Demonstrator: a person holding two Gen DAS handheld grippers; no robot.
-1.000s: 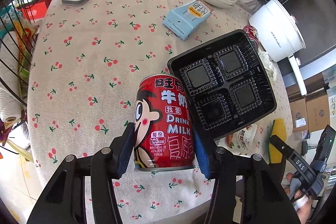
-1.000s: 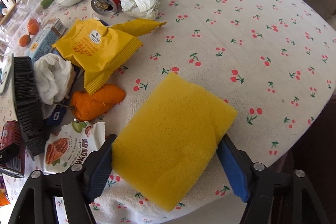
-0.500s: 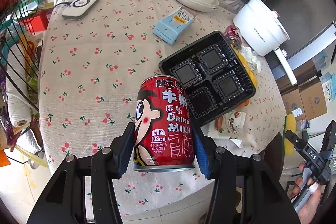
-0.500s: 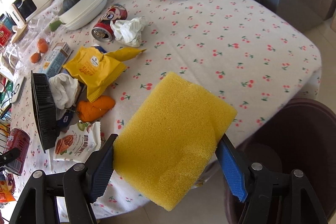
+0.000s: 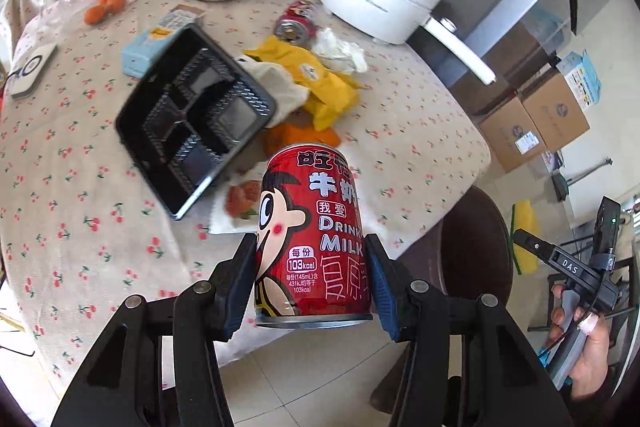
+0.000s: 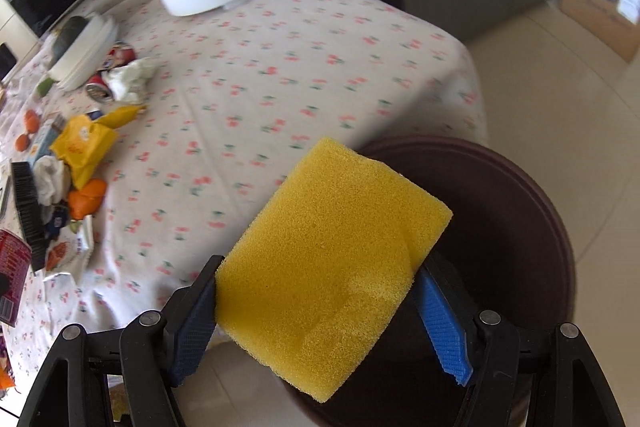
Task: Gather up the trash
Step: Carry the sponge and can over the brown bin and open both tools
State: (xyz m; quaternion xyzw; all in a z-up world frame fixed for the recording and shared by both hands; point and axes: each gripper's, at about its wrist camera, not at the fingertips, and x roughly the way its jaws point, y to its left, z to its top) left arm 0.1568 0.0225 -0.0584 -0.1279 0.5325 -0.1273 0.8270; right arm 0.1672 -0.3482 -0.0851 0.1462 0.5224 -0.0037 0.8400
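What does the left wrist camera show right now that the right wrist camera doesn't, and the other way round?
Only the left wrist view shows the left gripper shut on the upright red milk can, the open face of the black tray, and the hand holding the other gripper. Only the right wrist view shows the right gripper shut on the yellow sponge, with the dark bin right behind it. Both show the white pot, the yellow wrapper and the cherry tablecloth.

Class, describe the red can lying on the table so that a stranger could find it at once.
Find the white pot at the table's far edge. Just in front of it lies the red can, beside crumpled white paper. Unlike the upright can in the left tongs, it lies tipped over.
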